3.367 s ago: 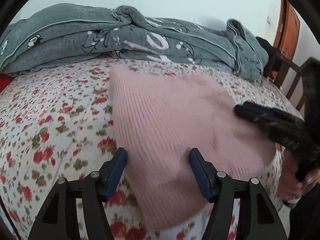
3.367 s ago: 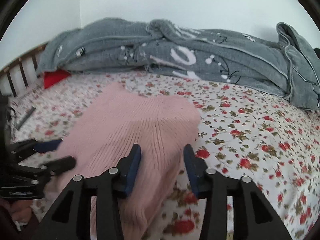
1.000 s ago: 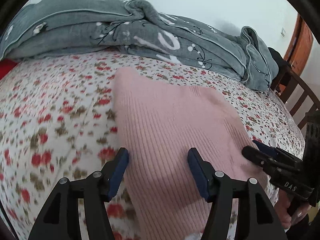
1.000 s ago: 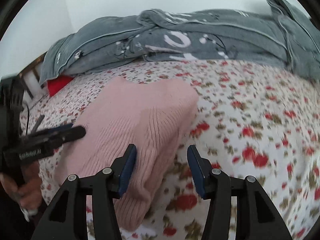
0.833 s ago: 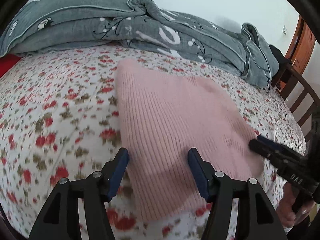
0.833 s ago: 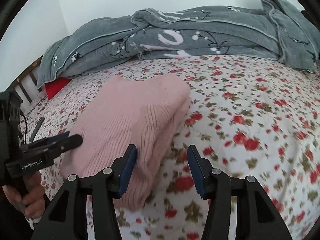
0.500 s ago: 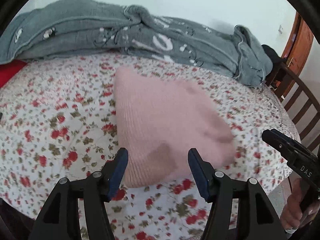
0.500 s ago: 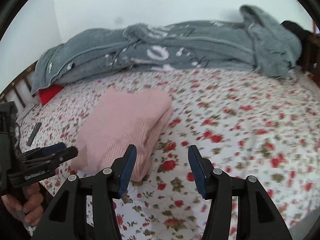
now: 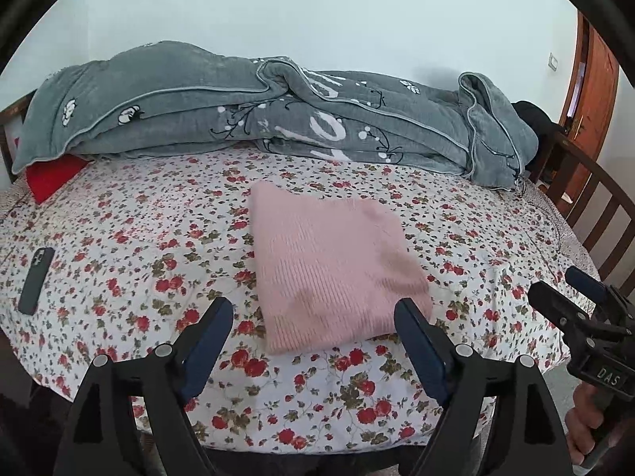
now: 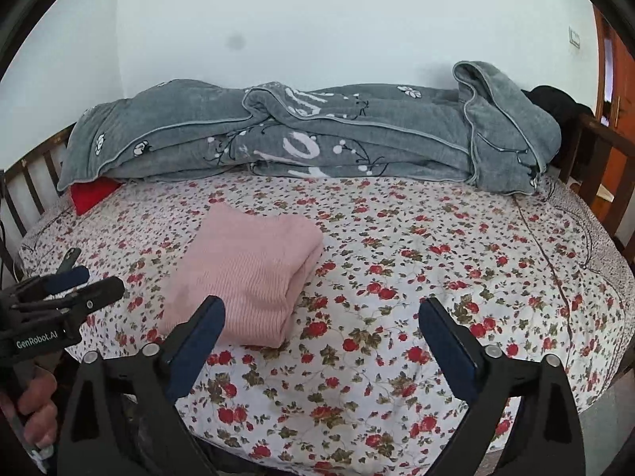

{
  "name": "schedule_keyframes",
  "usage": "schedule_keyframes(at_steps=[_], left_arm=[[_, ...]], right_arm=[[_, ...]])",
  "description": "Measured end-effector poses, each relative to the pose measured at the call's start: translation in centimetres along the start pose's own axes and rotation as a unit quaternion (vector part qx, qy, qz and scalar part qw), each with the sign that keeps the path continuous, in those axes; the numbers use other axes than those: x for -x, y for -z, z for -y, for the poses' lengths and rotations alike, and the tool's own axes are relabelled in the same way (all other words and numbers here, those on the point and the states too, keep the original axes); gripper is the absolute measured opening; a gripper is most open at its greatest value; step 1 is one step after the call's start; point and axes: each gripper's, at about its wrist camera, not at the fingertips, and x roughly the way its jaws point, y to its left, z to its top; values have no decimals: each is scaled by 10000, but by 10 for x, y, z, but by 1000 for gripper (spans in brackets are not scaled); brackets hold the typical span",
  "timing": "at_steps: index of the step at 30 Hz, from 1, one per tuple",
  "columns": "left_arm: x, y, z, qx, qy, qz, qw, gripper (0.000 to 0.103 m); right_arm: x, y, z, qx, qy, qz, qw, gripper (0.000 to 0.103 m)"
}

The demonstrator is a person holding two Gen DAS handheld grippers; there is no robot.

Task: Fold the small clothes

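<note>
I see both the left gripper [image 9: 313,337] and right gripper [image 10: 321,337] wide open and empty, pink knit sweater [image 9: 333,265] folded on the bed [image 9: 119,238]; soft, floppy, so I'd pinch the thick folded edge.

A home bedroom: a bed with a floral sheet [image 9: 119,246], a rumpled grey blanket [image 9: 278,119] along the far wall (wooden door [image 9: 591,91] far right)
</note>
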Motion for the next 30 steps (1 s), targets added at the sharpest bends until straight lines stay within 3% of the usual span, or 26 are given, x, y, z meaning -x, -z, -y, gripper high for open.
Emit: schedule_keyframes(at_steps=[14,30], left_arm=[[8,3,0,-16,-165,79,9998,85],[32,14,-4,117,-495,694,9963,86]], right_arm=[[6,0,-3,-101,-156,-20,9998,99],[11,8,-6,-25,-93,94,9999,99]])
